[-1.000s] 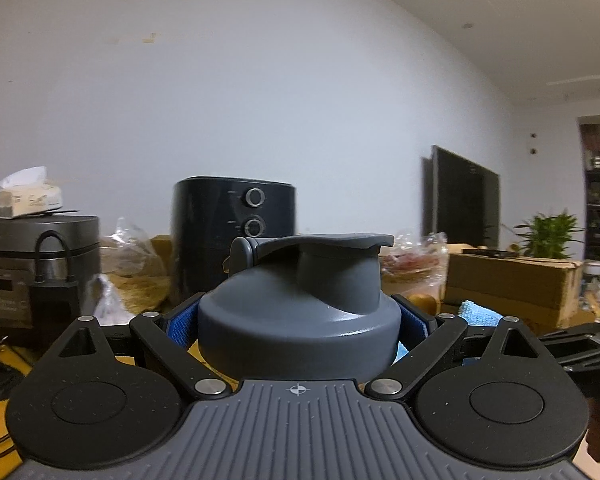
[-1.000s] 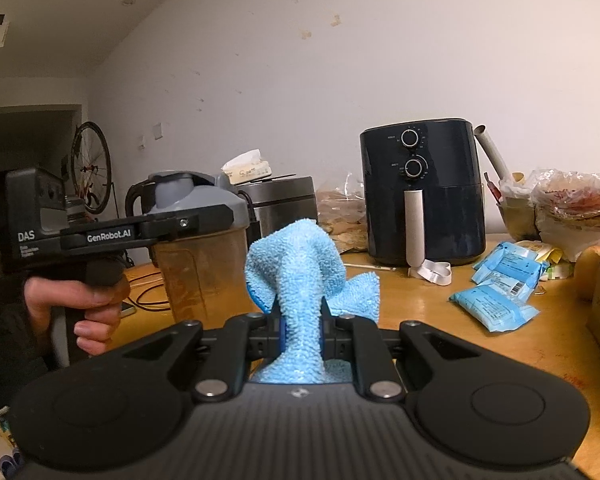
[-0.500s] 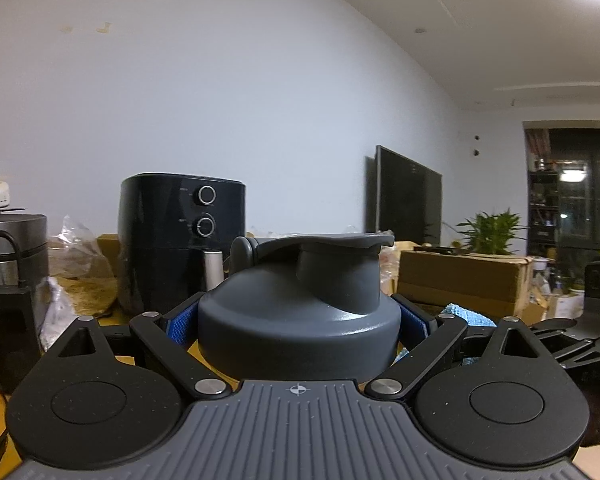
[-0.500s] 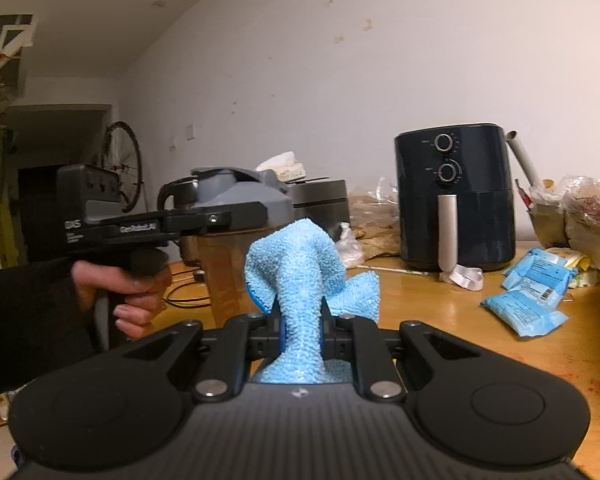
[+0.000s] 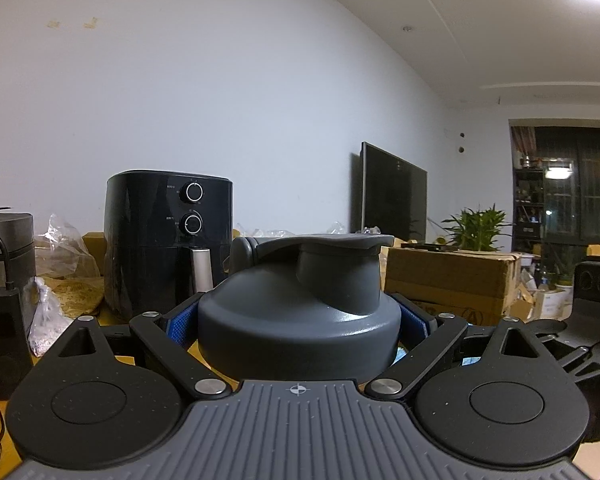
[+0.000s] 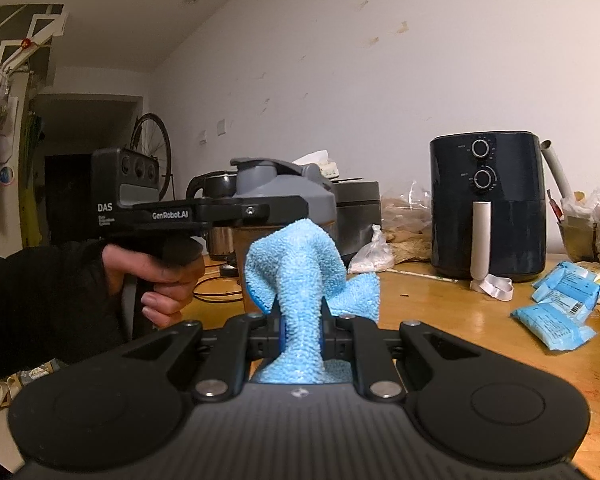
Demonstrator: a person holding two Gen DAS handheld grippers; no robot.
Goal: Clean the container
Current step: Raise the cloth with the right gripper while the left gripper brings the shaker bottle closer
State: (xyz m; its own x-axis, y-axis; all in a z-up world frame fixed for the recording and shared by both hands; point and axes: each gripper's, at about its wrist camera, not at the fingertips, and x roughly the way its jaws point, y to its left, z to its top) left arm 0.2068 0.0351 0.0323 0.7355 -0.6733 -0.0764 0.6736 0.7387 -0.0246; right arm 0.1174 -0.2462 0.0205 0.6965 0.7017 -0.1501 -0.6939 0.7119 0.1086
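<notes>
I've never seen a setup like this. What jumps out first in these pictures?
The fluffy blue cloth stands out, pinched upright in the right gripper at the centre of its view. Close behind it, the left gripper clamps a bottle by its big grey lid, a hand squeezing the handle. Farther back on the wooden table stands a black air fryer.

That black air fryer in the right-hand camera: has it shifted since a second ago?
Yes in the picture: the air fryer slid right with the wall, so the camera turned; the fryer itself likely stayed.

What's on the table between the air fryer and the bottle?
In the right wrist view, a small clear bag lies between the air fryer and the bottle.
</notes>
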